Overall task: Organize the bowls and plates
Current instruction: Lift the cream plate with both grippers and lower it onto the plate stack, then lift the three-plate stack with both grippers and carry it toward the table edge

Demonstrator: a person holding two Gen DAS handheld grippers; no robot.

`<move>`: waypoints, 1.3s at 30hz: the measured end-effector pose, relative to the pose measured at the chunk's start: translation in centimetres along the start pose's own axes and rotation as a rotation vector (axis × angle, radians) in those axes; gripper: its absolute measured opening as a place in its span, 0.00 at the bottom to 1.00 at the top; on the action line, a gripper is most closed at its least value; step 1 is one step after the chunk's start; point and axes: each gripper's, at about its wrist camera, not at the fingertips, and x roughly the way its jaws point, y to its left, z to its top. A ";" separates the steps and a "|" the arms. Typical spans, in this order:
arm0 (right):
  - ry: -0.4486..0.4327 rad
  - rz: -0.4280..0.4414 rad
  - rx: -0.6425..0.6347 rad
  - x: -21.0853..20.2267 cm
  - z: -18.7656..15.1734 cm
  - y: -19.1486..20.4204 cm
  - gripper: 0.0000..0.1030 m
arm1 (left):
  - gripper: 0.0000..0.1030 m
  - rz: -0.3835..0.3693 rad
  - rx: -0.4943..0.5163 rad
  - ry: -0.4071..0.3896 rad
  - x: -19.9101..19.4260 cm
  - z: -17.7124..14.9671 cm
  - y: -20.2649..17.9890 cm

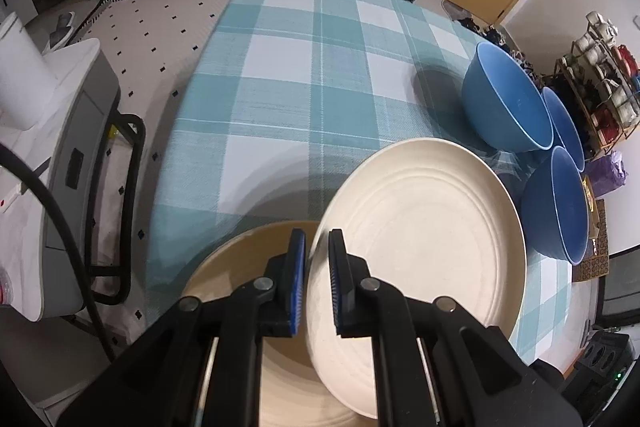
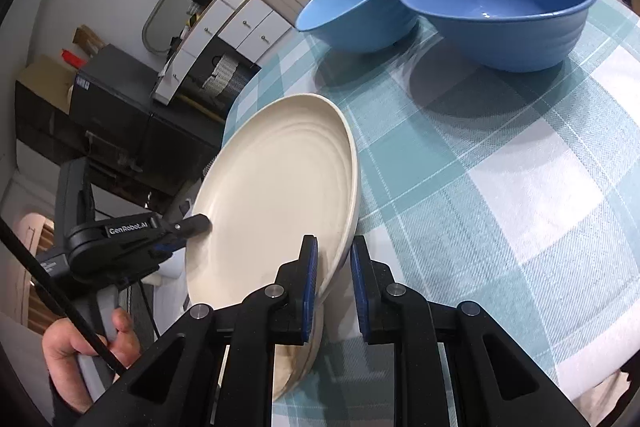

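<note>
Left wrist: left tongs (image 1: 318, 281) pinching cream plate (image 1: 420, 239) rim; right tongs (image 2: 334, 293) clamp opposite edge. Stiff, slick, probably breakable, so rim grips only.

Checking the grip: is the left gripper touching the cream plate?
Touching. The right wrist view shows the left gripper clamped on the cream plate's rim.

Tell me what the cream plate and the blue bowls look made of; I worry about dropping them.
Cream plate: matte, faintly speckled, with moulded concentric rings; likely plastic or fibre composite, perhaps unglazed-looking ceramic. Blue bowls: smooth satin surface, thin rims, soft highlight; probably plastic or melamine, though glazed ceramic cannot be ruled out.
</note>
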 end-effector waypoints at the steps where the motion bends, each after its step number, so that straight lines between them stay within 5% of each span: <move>1: 0.002 0.000 -0.008 -0.1 -0.2 0.3 0.16 | 0.08 0.000 -0.002 -0.003 -0.4 -0.3 0.3; 25: 0.091 0.010 -0.186 0.2 -4.9 4.3 0.16 | 0.08 0.027 -0.137 -0.025 -3.0 -8.4 7.3; 39: 0.083 -0.049 -0.317 2.1 -5.6 5.5 0.16 | 0.08 0.047 -0.169 -0.024 -2.1 -9.5 8.5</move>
